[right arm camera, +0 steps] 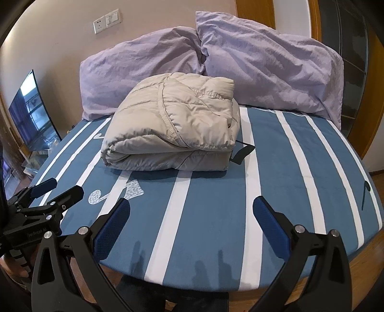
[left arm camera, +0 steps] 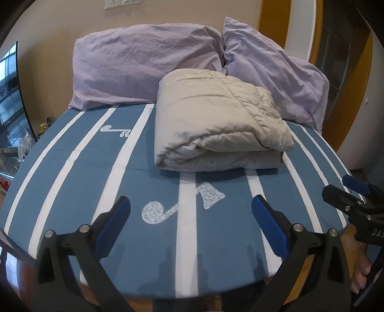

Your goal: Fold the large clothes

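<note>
folded beige jacket (left arm camera: 216,120) lying on the bed (left arm camera: 72,168), a puffy quilted bundle with stitched seams on top and its rolled edge facing the cameras; a short black strap (right arm camera: 242,153) pokes out at its 3 o'clock side in the right wrist view; the jacket rests on a blue sheet with white stripes and pale music-note prints (left arm camera: 182,204), one note lying between the jacket and the near edge of the bed; two lilac pillows (left arm camera: 148,62) lean against the wall at 12 o'clock of the jacket, the jacket's far edge touching or just in front of them, which of the two cannot be told; left gripper (left arm camera: 190,216) released, jaws spread wide, nothing between the blue pads, held over the near edge of the bed at 6 o'clock of the jacket and well apart from it; right gripper (right arm camera: 192,216) likewise released, jaws at full spread, nothing between them, also at 6 o'clock of the jacket and apart from it; each gripper shows at the edge of the other's view, right one at 3 o'clock in the left view, left one at 9 o'clock in the right view; dark screen (right arm camera: 33,112) at 9 o'clock beside the bed; wall socket (right arm camera: 106,20) above the pillows at 11 o'clock; wooden door frame (left arm camera: 319,48) at 2 o'clock; gripper shadows fall on the sheet at the near edge.
</note>
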Motion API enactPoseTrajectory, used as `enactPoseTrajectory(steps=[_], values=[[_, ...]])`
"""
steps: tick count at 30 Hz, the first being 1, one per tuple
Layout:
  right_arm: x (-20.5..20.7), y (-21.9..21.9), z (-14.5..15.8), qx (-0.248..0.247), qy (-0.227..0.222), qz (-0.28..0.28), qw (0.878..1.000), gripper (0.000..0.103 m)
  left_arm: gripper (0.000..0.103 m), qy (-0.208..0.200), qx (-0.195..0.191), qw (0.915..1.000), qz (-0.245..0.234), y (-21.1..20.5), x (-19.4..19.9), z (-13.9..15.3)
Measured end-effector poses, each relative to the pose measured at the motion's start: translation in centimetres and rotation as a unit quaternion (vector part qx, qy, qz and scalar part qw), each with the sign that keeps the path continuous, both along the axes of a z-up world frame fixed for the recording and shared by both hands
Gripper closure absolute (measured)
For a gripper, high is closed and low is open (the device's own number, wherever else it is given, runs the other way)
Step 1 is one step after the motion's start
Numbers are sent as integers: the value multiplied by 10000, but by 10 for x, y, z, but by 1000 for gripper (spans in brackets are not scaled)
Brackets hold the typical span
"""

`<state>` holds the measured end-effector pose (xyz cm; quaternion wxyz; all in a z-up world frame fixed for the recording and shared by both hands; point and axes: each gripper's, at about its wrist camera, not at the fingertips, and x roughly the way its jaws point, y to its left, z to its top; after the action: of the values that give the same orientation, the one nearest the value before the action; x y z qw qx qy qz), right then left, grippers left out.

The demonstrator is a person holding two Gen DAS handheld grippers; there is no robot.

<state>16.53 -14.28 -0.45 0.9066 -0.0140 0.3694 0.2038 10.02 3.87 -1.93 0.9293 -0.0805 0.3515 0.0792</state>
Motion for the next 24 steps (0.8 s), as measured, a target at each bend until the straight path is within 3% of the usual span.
enactPoseTrajectory(steps=[24], values=[[-16,-2,1,180,183,119,9996,1,2,-26,-133,9998,-115,-12,-13,5]])
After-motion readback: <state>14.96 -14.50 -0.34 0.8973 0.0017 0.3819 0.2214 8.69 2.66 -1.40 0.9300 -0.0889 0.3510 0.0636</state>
